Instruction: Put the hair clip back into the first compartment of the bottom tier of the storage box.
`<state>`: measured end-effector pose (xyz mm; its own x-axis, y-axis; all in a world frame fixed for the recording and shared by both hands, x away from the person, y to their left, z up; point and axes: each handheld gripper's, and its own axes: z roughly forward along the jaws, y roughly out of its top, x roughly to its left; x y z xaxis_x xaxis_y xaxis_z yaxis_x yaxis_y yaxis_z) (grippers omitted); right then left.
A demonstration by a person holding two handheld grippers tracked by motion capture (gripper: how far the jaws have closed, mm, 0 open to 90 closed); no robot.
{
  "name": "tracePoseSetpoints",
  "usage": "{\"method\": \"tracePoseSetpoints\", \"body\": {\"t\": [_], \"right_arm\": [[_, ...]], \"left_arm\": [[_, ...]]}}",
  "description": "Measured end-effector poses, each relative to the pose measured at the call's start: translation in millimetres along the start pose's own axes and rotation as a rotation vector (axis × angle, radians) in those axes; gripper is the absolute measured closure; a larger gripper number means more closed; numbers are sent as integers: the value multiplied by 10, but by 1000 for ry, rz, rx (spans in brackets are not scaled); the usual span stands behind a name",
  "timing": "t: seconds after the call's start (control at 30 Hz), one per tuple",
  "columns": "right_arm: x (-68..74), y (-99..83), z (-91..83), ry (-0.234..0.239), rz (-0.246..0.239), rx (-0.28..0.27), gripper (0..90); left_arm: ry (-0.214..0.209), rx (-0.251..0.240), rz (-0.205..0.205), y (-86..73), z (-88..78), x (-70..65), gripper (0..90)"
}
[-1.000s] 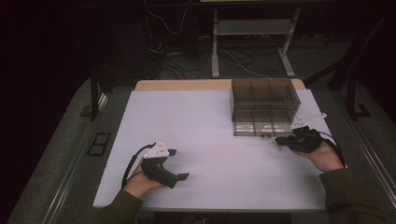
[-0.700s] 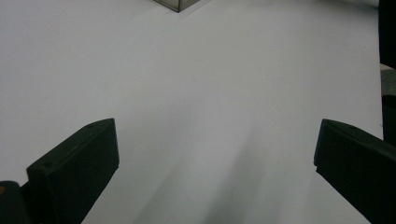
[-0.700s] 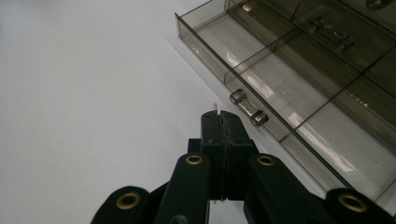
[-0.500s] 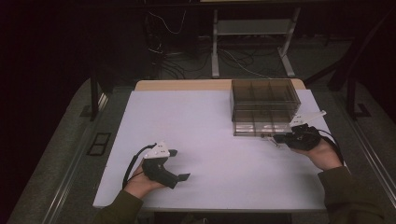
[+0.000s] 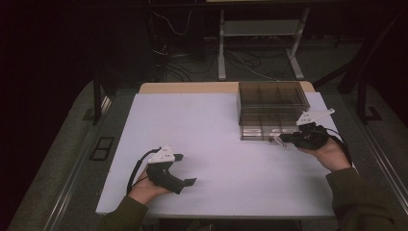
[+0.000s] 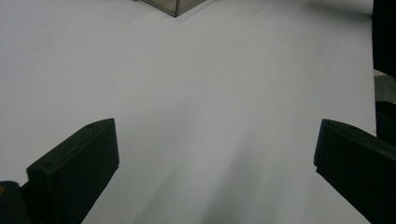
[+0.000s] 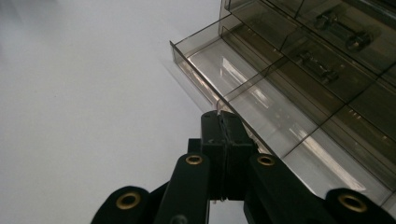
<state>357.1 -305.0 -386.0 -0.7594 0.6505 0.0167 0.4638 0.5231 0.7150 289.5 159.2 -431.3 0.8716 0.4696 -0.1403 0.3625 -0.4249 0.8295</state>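
A smoky see-through drawer cabinet [image 5: 272, 108] stands at the far right of the white table [image 5: 211, 130]. In the right gripper view its lowest drawer [image 7: 233, 70] is pulled out a little, and it looks empty. My right gripper [image 7: 224, 119] is shut, its jaws pinching the small handle on the drawer's front wall. In the high view the right gripper [image 5: 281, 138] sits at the cabinet's near front. My left gripper [image 5: 185, 169] rests near the table's front left, open, with nothing but bare table between its jaws [image 6: 217, 154].
Small metal parts [image 7: 317, 65] lie in the cabinet's upper compartments. A corner of the cabinet [image 6: 175, 5] shows far off in the left gripper view. A wooden strip [image 5: 192, 87] runs along the table's far edge. Cables and a metal stand [image 5: 255, 43] lie on the floor beyond.
The right gripper has shifted very slightly at the cabinet's front, still shut. The left gripper has not moved.
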Motion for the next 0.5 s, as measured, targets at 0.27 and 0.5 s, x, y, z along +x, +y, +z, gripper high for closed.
{"method": "tracePoseSetpoints", "body": {"t": [0.27,0.5], "right_arm": [[-41,94,14,0,2,-19,884],[-70,162,49,1,5,-25,884]], "left_arm": [[0,1,1,0,-1,-1,0],[-3,2,1,1,6,-6,0]]}}
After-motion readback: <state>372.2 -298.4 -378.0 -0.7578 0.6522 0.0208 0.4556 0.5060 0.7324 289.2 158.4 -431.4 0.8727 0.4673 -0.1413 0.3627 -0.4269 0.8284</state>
